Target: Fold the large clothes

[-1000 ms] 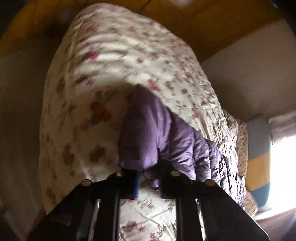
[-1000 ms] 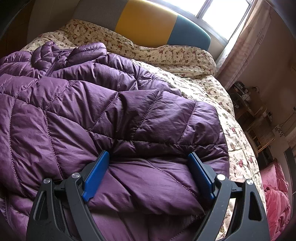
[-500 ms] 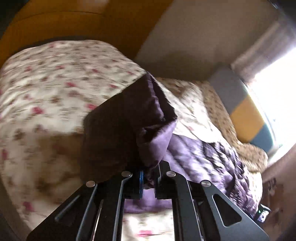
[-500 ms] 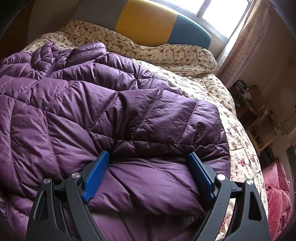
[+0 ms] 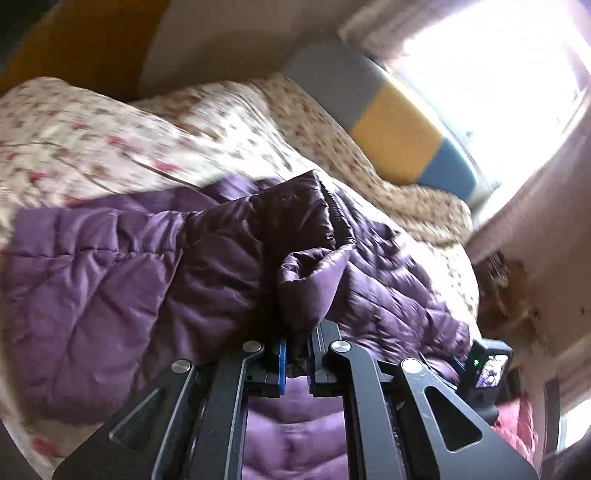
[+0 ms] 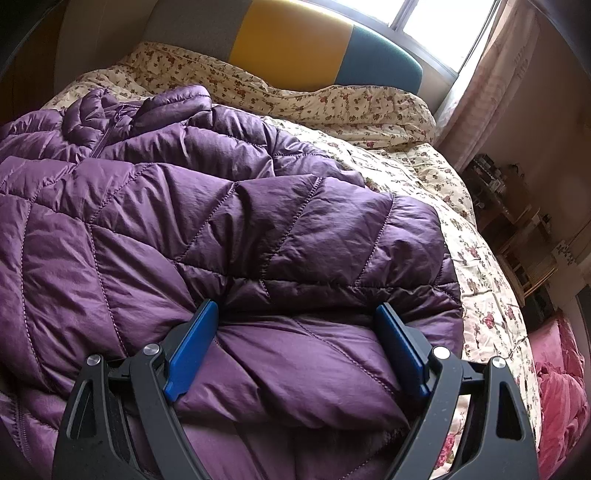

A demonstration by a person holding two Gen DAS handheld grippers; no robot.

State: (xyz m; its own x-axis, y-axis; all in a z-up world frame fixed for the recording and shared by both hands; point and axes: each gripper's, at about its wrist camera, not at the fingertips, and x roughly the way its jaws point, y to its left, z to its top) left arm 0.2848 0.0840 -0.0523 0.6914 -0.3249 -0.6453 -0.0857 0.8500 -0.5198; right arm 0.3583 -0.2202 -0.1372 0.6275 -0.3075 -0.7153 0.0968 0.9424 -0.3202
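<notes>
A large purple quilted puffer jacket (image 6: 236,229) lies spread on a floral bedspread (image 6: 461,206). It also shows in the left wrist view (image 5: 110,280). My left gripper (image 5: 297,354) is shut on a fold of the jacket's edge (image 5: 310,284) and holds it lifted above the rest of the jacket. My right gripper (image 6: 295,343) is open, its blue pads (image 6: 192,347) resting on either side of a puffed fold at the jacket's near edge. The right gripper's body (image 5: 484,373) shows at the lower right of the left wrist view.
A headboard with grey, yellow and blue panels (image 6: 295,40) stands at the far end under a bright window (image 6: 443,26). A pink blanket (image 6: 561,398) lies at the right below the bed. Shelves with small items (image 6: 517,206) stand along the right wall.
My left gripper has swung with the held jacket edge from the far side of the bed towards the headboard and over the jacket. My right gripper has not moved.
</notes>
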